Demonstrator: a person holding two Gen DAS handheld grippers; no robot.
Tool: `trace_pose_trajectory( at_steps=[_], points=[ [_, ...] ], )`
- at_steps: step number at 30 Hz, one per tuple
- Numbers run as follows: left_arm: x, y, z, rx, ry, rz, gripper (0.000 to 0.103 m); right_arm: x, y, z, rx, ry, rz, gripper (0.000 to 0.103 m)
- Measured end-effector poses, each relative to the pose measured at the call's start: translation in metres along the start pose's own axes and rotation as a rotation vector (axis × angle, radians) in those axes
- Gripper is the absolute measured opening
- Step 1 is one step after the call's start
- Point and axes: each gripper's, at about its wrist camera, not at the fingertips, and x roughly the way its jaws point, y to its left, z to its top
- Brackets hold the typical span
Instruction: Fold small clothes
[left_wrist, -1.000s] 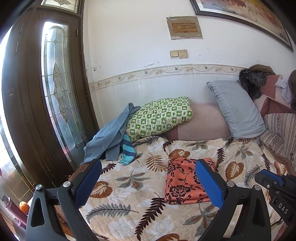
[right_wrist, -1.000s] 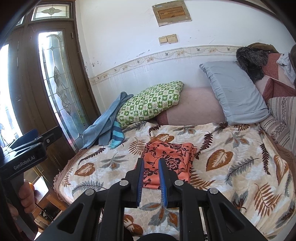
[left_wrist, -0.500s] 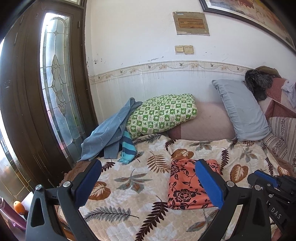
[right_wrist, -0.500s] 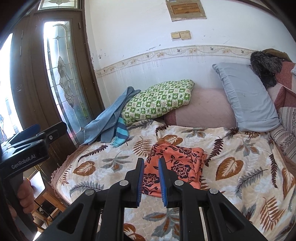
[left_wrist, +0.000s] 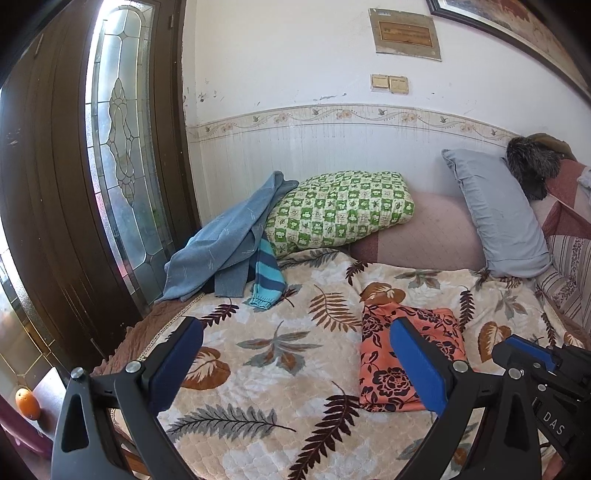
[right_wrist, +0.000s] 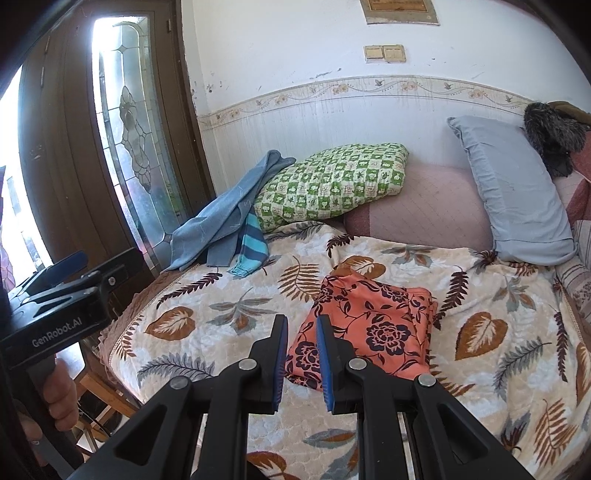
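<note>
A folded orange cloth with dark flowers (left_wrist: 384, 362) (right_wrist: 373, 325) lies on the leaf-print bedspread (left_wrist: 280, 354) (right_wrist: 229, 314). A loose blue garment (left_wrist: 229, 240) (right_wrist: 225, 218) and a striped blue piece (left_wrist: 267, 277) (right_wrist: 251, 247) lie in a heap at the bed's far left. My left gripper (left_wrist: 295, 354) hangs above the bed's front, jaws wide open and empty, with the orange cloth behind its right finger. My right gripper (right_wrist: 301, 332) hovers near the cloth's front left corner, jaws nearly closed with a narrow gap and nothing between them.
A green checkered pillow (left_wrist: 340, 210) and a grey pillow (left_wrist: 498, 214) lean against the back wall. A wooden door with patterned glass (left_wrist: 118, 147) stands left of the bed. The bed's left edge (right_wrist: 122, 332) drops off. An orange fruit (left_wrist: 26, 402) sits low left.
Both grippers have drifted left and a little closer to the bed. The orange cloth now sits further right in both views. Jaw openings are unchanged.
</note>
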Motion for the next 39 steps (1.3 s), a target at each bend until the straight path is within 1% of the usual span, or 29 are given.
trace_pose_trajectory(
  at_steps=[4, 7, 12, 15, 23, 29, 34, 39],
  points=[
    [0.007, 0.009, 0.002, 0.018, 0.008, 0.013, 0.101, 0.013, 0.004, 0.002, 0.008, 0.012, 0.008, 0.018],
    [0.007, 0.012, 0.004, 0.030, 0.004, 0.020, 0.101, 0.019, 0.004, 0.006, 0.016, 0.004, 0.011, 0.018],
    [0.002, 0.011, 0.005, 0.037, -0.007, 0.014, 0.101, 0.025, 0.002, 0.011, 0.020, 0.001, 0.019, 0.018],
    [-0.002, 0.004, 0.008, 0.044, -0.010, -0.006, 0.101, 0.024, -0.003, 0.013, 0.020, -0.004, 0.026, 0.018],
    [-0.015, -0.018, 0.014, 0.042, -0.033, -0.014, 0.101, 0.009, -0.028, 0.015, 0.025, -0.037, 0.037, 0.018],
    [-0.024, -0.041, 0.019, 0.065, -0.039, -0.026, 0.101, -0.005, -0.052, 0.010, 0.051, -0.054, 0.032, 0.018],
    [-0.028, -0.055, 0.019, 0.062, -0.024, -0.049, 0.101, -0.020, -0.067, 0.004, 0.062, -0.071, 0.017, 0.018],
    [-0.031, -0.060, 0.019, 0.051, -0.018, -0.067, 0.101, -0.029, -0.076, -0.002, 0.074, -0.070, 0.007, 0.018]
  ],
)
